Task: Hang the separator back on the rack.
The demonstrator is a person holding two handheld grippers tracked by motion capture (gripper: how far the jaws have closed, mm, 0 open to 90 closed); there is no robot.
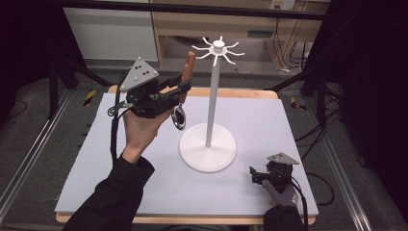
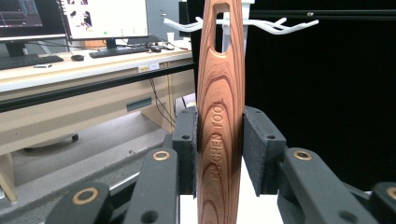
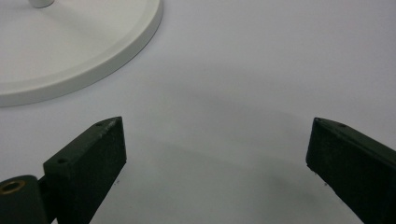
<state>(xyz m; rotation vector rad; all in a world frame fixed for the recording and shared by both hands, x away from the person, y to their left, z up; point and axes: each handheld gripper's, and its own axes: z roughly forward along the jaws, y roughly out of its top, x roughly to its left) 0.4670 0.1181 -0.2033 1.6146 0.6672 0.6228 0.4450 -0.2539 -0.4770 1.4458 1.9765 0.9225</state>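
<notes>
A kitchen tool with a wooden handle [image 1: 190, 63] stands upright in my left gripper [image 1: 182, 87], raised above the table's far left. Its round metal head [image 1: 179, 117] hangs below the jaws. In the left gripper view the pads [image 2: 187, 140] press both sides of the handle [image 2: 219, 93], which has a slot near its top. Just behind that slot are the white hooks [image 2: 280, 25] of the stand. The white stand [image 1: 211, 96] rises from a round base [image 1: 208, 148] at mid-table, its hook ring [image 1: 219, 48] level with the handle's top. My right gripper [image 1: 257, 174] rests open at the front right, nothing between its jaws [image 3: 215, 135].
The stand's base rim [image 3: 84, 60] lies close to the front left of the right gripper. The grey mat [image 1: 269, 125] covers the table. A desk with monitors and a keyboard [image 2: 28, 59] stands beyond. A wooden shelf [image 1: 183, 24] is behind the table.
</notes>
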